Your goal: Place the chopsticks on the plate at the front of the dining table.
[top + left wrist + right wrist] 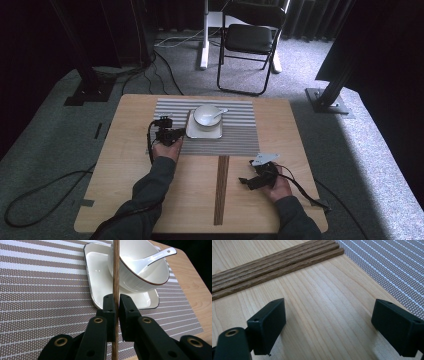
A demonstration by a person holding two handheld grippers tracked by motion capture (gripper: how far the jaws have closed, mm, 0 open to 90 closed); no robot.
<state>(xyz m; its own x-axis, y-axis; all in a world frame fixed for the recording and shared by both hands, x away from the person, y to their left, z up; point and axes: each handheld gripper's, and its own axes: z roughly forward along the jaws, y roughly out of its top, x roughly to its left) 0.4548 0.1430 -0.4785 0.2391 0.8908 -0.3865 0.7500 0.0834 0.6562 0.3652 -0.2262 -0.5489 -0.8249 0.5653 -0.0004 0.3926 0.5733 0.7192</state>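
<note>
Beside the plate (98, 287) rim, left claw (116, 305) pinching chopstick (116, 275) upright

The chopstick (115, 277) runs off top and bottom edges (both ends unseen).

Dark grey long sleeves (150, 187) cover both forearms. Each hand-held gripper (116, 307) is black, with blocky jaw pads, brass-ringed screw holes and a trailing black cable; the right hand-held gripper (246, 181) carries a grey three-cornered plate.

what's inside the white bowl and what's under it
A white spoon lies inside the white bowl, handle over the rim. The bowl sits on a white square plate; the plate's middle is hidden beneath it.
</note>
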